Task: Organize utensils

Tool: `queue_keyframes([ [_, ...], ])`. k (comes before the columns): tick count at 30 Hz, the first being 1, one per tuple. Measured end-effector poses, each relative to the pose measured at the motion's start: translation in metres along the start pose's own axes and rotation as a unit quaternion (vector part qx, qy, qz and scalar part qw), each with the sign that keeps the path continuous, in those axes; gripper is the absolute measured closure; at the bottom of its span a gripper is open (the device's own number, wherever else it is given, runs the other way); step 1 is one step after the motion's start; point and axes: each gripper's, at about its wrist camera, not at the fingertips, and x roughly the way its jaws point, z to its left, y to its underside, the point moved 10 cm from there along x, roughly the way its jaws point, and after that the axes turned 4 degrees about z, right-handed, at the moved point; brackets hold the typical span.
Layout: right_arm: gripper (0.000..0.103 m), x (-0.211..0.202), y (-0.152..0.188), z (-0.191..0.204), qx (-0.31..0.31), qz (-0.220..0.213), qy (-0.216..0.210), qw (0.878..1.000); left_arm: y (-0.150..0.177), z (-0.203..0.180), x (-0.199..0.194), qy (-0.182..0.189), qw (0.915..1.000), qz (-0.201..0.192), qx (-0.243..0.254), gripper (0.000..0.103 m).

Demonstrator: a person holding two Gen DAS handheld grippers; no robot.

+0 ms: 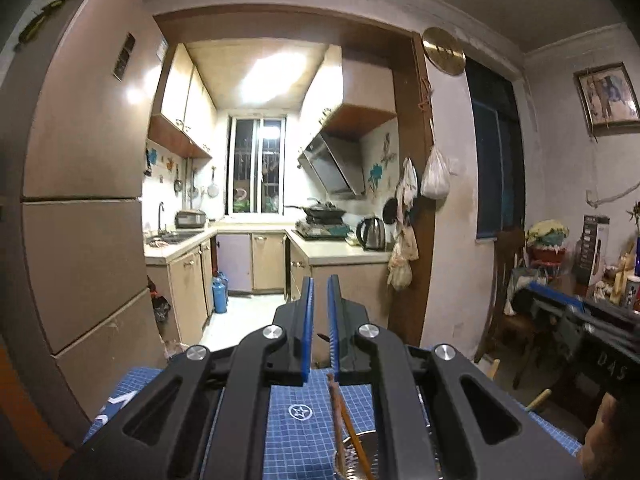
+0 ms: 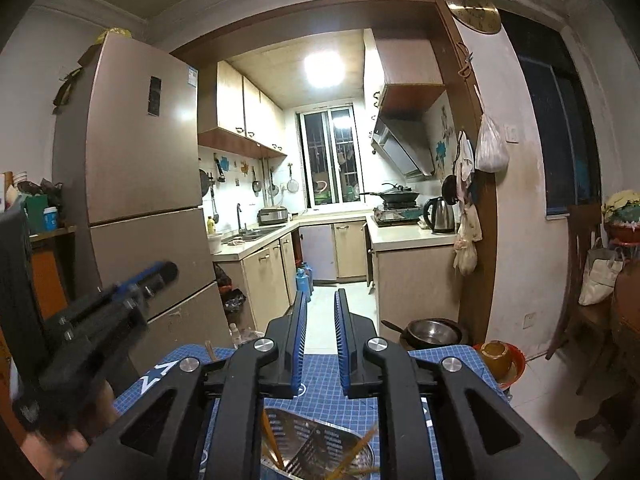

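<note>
Two handheld grippers hover over a blue grid mat (image 2: 328,394) on the worktop. Nearest, at six o'clock under the right gripper (image 2: 321,300), sits a perforated metal basket (image 2: 320,440) with yellow-orange chopsticks (image 2: 272,440) standing in it. The right gripper's jaws are parted a little, with nothing between them. The left gripper (image 1: 319,284) has its jaws almost closed; a brown chopstick (image 1: 336,412) runs up from the basket (image 1: 360,456) toward the jaws, but I cannot tell whether they pinch it. From the right gripper's view, the left gripper (image 2: 160,272) shows blurred at nine o'clock, held by a hand (image 2: 80,428). Farther off, at three o'clock beyond the mat's edge, is a steel pan (image 2: 432,332). At twelve o'clock, a kitchen doorway opens onto a lit window (image 2: 332,156), with a tall fridge (image 2: 140,168) at ten o'clock.
</note>
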Motion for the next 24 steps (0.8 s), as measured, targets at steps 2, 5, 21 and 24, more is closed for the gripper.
queue_keyframes([
  [2, 0.088, -0.014, 0.003, -0.002, 0.001, 0.0, -0.002, 1.0, -0.006, 0.011, -0.015, -0.012, 0.9999, -0.004, -0.009, 0.097],
  [5, 0.081, -0.045, 0.014, -0.002, -0.007, 0.006, -0.009, 1.0, -0.004, 0.025, -0.05, -0.028, 0.9996, -0.005, -0.006, 0.096],
  [21, 0.03, -0.214, 0.206, 0.034, -0.086, 0.123, -0.022, 0.988, 0.181, 0.026, -0.214, -0.145, 0.9653, 0.176, 0.127, 0.049],
  [24, 0.029, -0.23, 0.237, 0.052, -0.098, 0.146, -0.032, 0.984, 0.208, 0.029, -0.229, -0.144, 0.9596, 0.214, 0.113, 0.049],
])
